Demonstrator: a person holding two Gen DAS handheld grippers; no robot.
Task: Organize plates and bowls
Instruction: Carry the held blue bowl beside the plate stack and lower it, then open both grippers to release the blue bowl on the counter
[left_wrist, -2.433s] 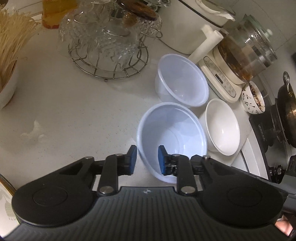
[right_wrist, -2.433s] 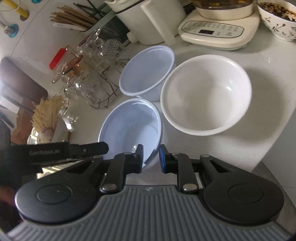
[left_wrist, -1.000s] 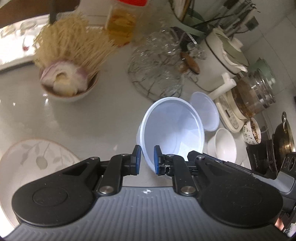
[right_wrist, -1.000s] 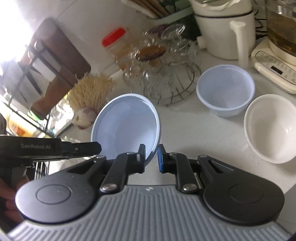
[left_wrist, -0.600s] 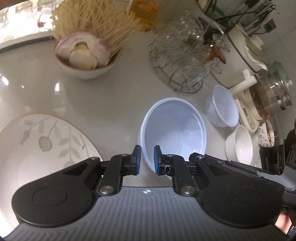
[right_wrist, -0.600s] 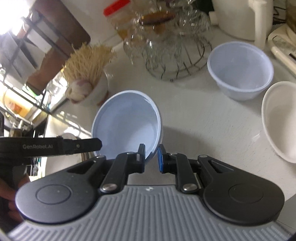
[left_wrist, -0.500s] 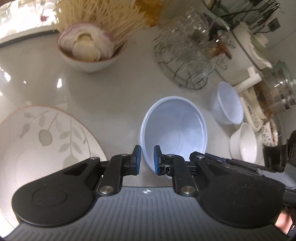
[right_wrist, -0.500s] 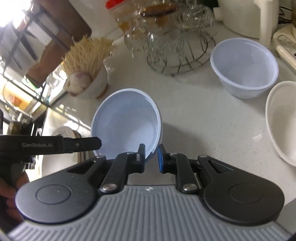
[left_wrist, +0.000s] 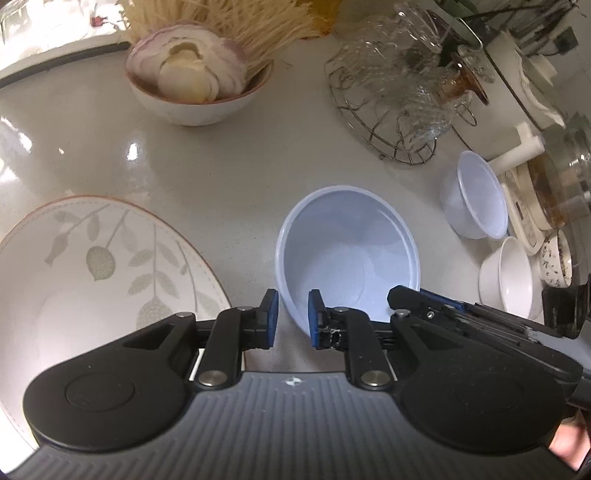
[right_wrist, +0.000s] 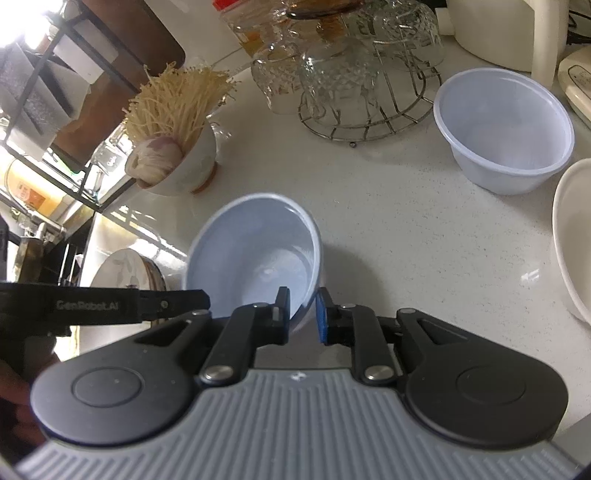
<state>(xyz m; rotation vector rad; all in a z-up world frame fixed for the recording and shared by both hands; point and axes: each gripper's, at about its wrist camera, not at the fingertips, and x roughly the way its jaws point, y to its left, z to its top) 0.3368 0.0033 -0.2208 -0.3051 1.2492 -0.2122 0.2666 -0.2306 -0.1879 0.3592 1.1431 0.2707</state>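
Observation:
A pale blue plastic bowl (left_wrist: 349, 254) is held at its rim by both grippers, above the countertop. My left gripper (left_wrist: 291, 317) is shut on the bowl's near rim. My right gripper (right_wrist: 302, 312) is shut on the rim (right_wrist: 255, 251) from the other side. A white plate with a leaf pattern (left_wrist: 85, 266) lies at the left, and its edge shows in the right wrist view (right_wrist: 125, 269). A second translucent bowl (left_wrist: 476, 195) (right_wrist: 506, 129) and a white ceramic bowl (left_wrist: 508, 282) (right_wrist: 572, 236) stand to the right.
A bowl of noodles and onion (left_wrist: 195, 77) (right_wrist: 173, 147) stands at the back left. A wire rack of glass cups (left_wrist: 399, 99) (right_wrist: 354, 74) stands behind. A kettle base (left_wrist: 528, 210) and a patterned bowl (left_wrist: 557, 258) are at the far right.
Both grippers carried the blue bowl leftward, away from the other two bowls and toward the leaf plate. The bowl now hangs lower, near the plate's right edge.

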